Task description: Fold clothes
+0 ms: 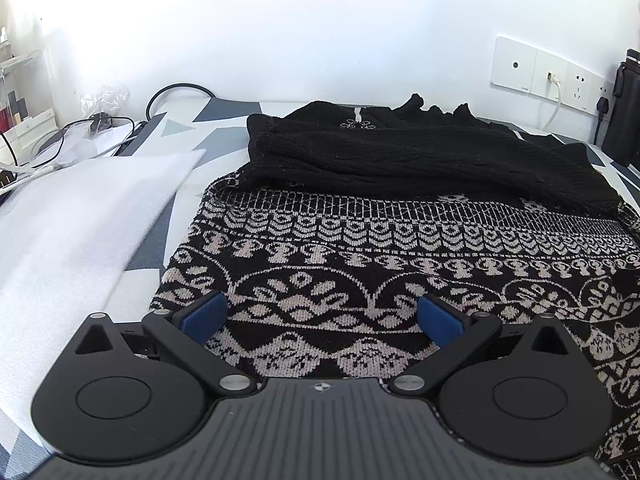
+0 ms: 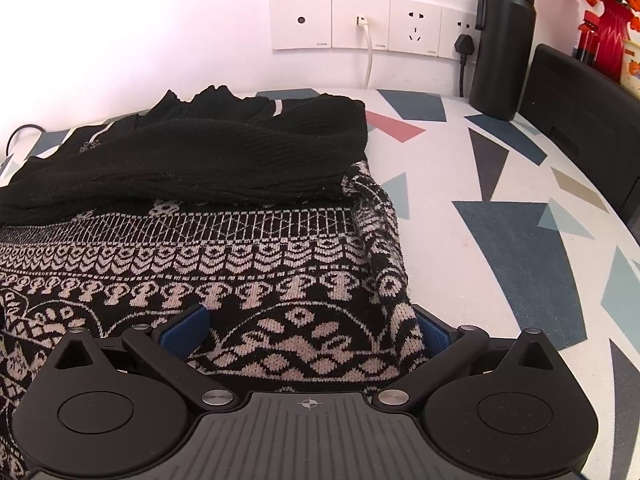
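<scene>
Left wrist view: we find our left gripper point(image 1: 322, 316) low over the patterned sweater point(image 1: 360, 264), its blue fingers point(image 1: 204, 316) spread wide and holding nothing. The sweater lies flat on the bench point(image 1: 176, 136), which carries a geometric print cloth. The sweater's black sleeve point(image 1: 420, 156) is folded across its upper part, with the collar end toward the wall. To the left of the sweater we note a white foam sheet point(image 1: 80, 216) lying on the bench, close beside the knit edge. Behind the sheet sit tangled cables point(image 1: 80, 136) and a crumpled clear bag point(image 1: 106, 98). On the wall at right is a socket panel point(image 1: 552, 76) with a white cord plugged in.

Right wrist view: our right gripper point(image 2: 310, 330) sits at the sweater's right edge point(image 2: 280, 280). Its fingers point(image 2: 186, 330) stand far apart and straddle the knit border; the right finger is partly hidden by the fabric, and nothing is clamped. The folded black sleeve point(image 2: 200, 160) lies across the far part of the garment. To the right the bench point(image 2: 500, 208) is bare printed cloth. At the back we record a black bottle point(image 2: 504, 40) standing upright against the wall, a socket panel point(image 2: 372, 24) with a white cord and a black plug, and a dark box point(image 2: 580, 112) at the far right edge. Red and orange items show in the top corner, too blurred to identify.
</scene>
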The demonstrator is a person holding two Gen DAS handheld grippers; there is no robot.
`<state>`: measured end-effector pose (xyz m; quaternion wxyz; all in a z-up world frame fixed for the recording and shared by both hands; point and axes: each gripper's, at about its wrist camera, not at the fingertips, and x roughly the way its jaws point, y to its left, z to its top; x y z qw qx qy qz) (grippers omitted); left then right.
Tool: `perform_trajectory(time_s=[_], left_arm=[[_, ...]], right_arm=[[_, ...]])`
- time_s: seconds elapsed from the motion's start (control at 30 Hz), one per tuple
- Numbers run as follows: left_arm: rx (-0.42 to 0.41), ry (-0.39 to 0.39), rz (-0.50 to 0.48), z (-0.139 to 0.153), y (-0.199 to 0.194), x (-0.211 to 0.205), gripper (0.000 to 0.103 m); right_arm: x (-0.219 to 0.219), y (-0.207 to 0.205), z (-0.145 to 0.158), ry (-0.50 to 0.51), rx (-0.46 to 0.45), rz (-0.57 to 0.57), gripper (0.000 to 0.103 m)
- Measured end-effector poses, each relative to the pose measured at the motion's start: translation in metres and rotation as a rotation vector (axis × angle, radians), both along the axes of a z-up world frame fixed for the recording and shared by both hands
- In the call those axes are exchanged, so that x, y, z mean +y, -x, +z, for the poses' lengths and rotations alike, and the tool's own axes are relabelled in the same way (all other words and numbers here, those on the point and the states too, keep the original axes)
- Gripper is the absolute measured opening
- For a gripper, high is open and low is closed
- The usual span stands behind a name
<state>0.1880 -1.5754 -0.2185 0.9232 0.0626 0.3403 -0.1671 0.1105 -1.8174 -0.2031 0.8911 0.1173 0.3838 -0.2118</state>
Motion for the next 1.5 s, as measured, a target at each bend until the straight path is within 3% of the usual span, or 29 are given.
perform_trajectory(time_s=[0.27,0.57,0.9,1.03,1.23,1.33,1.5], left_arm=[[-0.01,0.005,0.004,-0.001,0.004,0.001,0.103],[-0.012,0.005,0.0,-0.002,0.003,0.001,0.103],[-0.011,0.013,-0.008,-0.002,0.002,0.002,0.103],[-0.007,0.037,-0.011,-0.002,0.001,0.005,0.103],[0.025,0.133,-0.041,0.002,-0.007,0.022,0.103],[0.061,0.064,-0.114,0.005,-0.014,0.018,0.103],[0.144,0.014,-0.206,0.011,-0.023,0.018,0.103]], right_arm=[[0.001,-0.001,0.0,0.0,0.006,-0.004,0.102],[-0.006,-0.01,0.006,-0.04,0.084,0.032,0.102],[-0.007,-0.022,0.008,-0.067,0.138,-0.015,0.102],[-0.007,-0.02,0.006,-0.067,0.103,-0.061,0.102],[-0.011,-0.015,0.002,-0.047,0.017,-0.126,0.102],[-0.016,-0.017,0.005,-0.064,0.026,-0.142,0.102],[-0.024,-0.029,0.013,-0.109,0.158,-0.099,0.102]])
